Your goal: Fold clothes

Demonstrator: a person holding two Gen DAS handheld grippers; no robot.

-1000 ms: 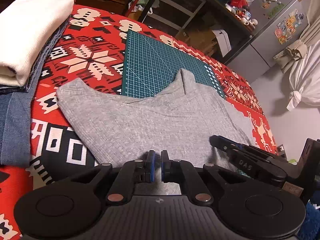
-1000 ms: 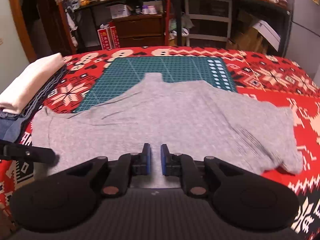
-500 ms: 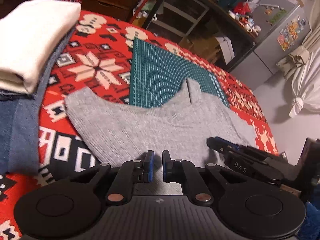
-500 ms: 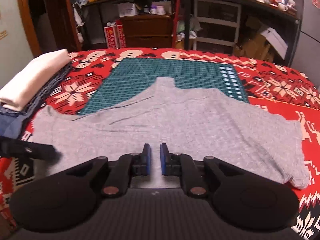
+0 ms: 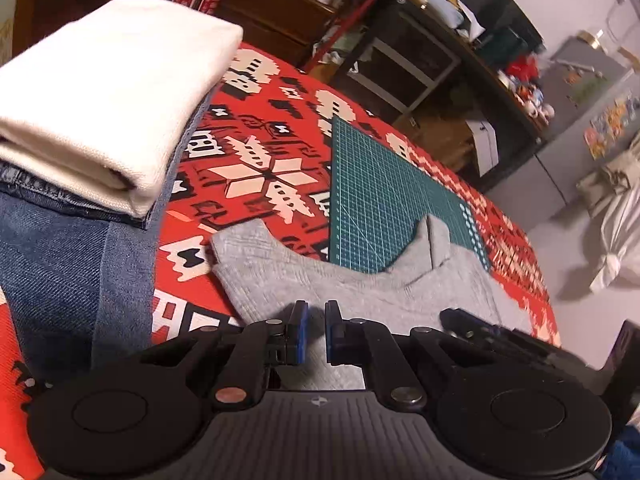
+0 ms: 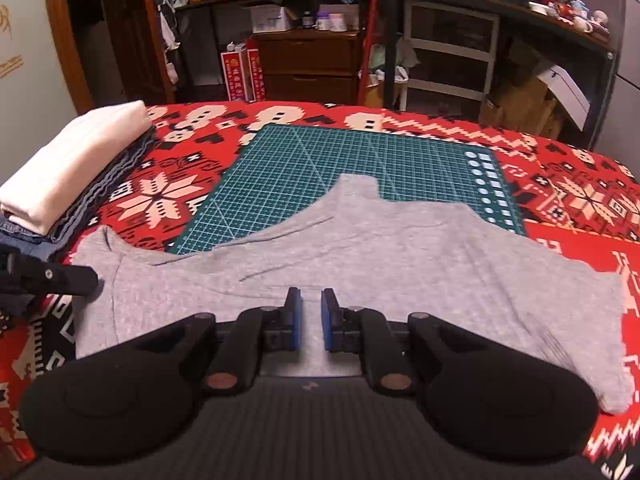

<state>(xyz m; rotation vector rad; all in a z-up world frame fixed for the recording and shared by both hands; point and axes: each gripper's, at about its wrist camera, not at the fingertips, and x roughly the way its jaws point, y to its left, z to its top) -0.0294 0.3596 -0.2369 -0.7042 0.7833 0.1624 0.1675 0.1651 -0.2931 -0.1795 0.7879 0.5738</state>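
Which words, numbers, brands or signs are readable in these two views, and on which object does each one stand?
No text can be read for certain.
Red boxes by the brown dresser: light characters, too small to read.
Green gridded cutting mat: only grid lines and pale squares and circles show; no numbers legible.
Grey fridge: colourful stickers, blurred.
Black hand-held gripper at the right edge of the left view: no marking legible.

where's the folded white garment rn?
In both views the folded white garment sits at the far left of the bed, on top of folded denim, left of the green cutting mat and apart from the grey shirt.
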